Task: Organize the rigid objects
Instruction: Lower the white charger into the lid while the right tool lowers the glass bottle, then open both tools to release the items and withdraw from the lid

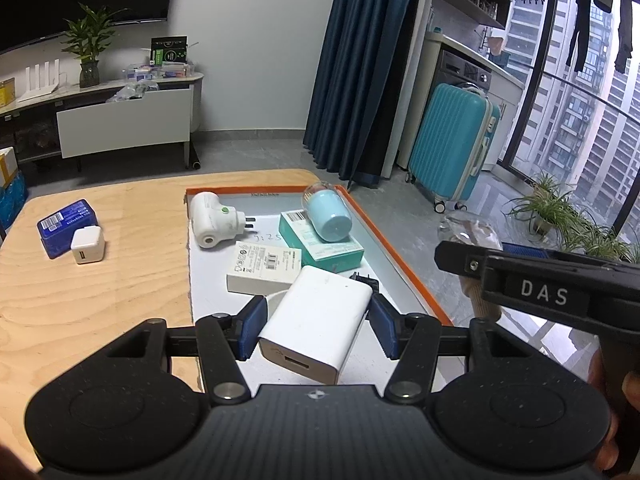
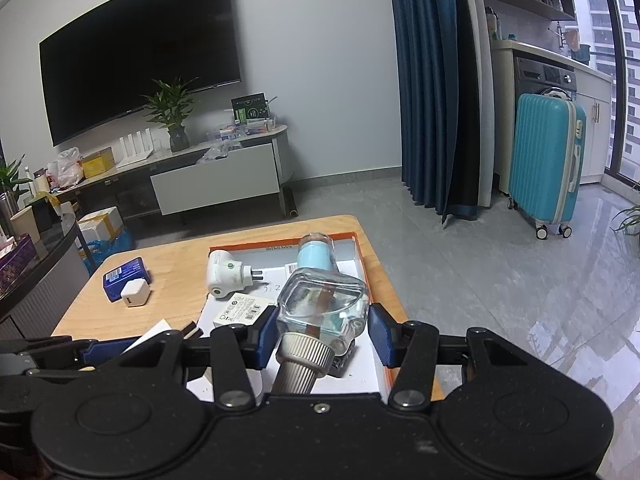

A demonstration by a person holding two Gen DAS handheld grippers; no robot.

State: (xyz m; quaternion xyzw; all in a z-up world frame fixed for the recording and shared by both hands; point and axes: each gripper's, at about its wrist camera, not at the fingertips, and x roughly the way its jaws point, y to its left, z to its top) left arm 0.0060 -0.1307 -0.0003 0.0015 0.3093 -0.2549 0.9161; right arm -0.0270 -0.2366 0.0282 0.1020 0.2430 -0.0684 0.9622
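Observation:
My left gripper (image 1: pixel 316 322) is shut on a white USB charger (image 1: pixel 316 320) and holds it just above the near end of the orange-rimmed tray (image 1: pixel 400 248). My right gripper (image 2: pixel 323 330) is shut on a clear glass bottle (image 2: pixel 324 308) with a ribbed grey cap, held over the tray's (image 2: pixel 360 248) near right part. In the tray lie a white plug-in device (image 1: pixel 212 216), a white box (image 1: pixel 264 266), a teal box (image 1: pixel 320 246) and a light blue cup (image 1: pixel 328 214) on its side.
A blue box (image 1: pixel 66 226) and a small white cube charger (image 1: pixel 88 246) sit on the wooden table (image 1: pixel 120 280) left of the tray. The right gripper's body (image 1: pixel 560 284) hangs just right of the tray. A teal suitcase (image 1: pixel 452 144) stands on the floor beyond.

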